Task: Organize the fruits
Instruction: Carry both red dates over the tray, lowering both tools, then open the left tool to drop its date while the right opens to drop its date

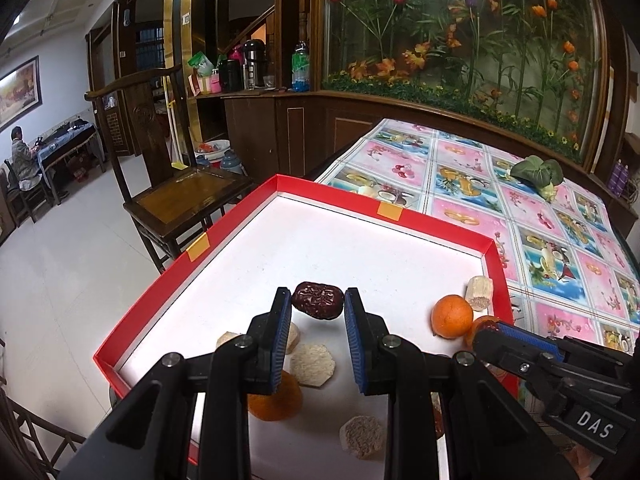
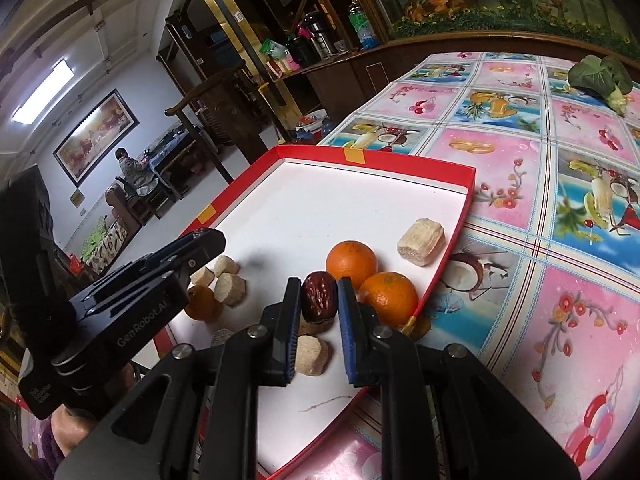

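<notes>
A red-rimmed white tray [image 1: 236, 216] sits at the table's near corner; it also shows in the right wrist view [image 2: 416, 160]. My left gripper [image 1: 318, 300] is shut on a dark red date [image 1: 318, 301], held above the tray floor. My right gripper [image 2: 319, 294] is shut on another red date [image 2: 319, 297] just above the tray. Oranges [image 1: 452, 316] [image 1: 276, 398] [image 2: 351, 264] [image 2: 388, 298] and several pale beige cut chunks [image 1: 312, 366] [image 2: 421, 241] lie in the tray. The right gripper [image 1: 486, 330] enters the left wrist view from the right.
A leafy green vegetable [image 1: 538, 174] [image 2: 600, 76] lies far out on the patterned tablecloth [image 1: 560, 232]. A wooden chair [image 1: 168, 184] stands left of the table. A cabinet with bottles and a flower display stands behind. A thin stringy scrap [image 2: 324, 402] lies on the tray floor.
</notes>
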The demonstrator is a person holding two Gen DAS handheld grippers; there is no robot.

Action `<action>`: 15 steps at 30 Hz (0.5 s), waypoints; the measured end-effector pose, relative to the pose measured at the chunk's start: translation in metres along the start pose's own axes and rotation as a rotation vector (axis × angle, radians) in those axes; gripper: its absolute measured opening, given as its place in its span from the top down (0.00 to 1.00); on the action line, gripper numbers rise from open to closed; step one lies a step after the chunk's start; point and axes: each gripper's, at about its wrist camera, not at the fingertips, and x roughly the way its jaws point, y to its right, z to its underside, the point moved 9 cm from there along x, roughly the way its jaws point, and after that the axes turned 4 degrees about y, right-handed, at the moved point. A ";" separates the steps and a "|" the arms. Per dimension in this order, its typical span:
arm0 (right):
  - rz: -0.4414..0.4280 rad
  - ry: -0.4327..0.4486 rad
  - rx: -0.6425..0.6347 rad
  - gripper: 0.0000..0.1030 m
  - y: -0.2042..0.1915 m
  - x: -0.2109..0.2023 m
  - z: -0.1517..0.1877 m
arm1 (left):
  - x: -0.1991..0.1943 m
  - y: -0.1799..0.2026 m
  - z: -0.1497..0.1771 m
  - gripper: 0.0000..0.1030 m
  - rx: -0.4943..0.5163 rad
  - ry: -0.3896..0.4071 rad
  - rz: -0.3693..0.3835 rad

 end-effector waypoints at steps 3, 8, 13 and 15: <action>0.005 -0.003 0.014 0.80 0.004 0.000 0.001 | 0.003 0.000 0.002 0.75 0.003 -0.009 0.001; 0.026 -0.018 -0.001 0.80 0.003 0.002 0.004 | 0.006 0.004 0.005 0.75 0.015 -0.020 0.004; 0.036 -0.038 -0.019 0.80 0.002 0.006 0.007 | 0.010 0.010 0.008 0.75 0.033 -0.031 0.002; 0.039 -0.044 -0.024 0.80 0.002 0.007 0.009 | 0.012 0.012 0.010 0.75 0.038 -0.036 -0.001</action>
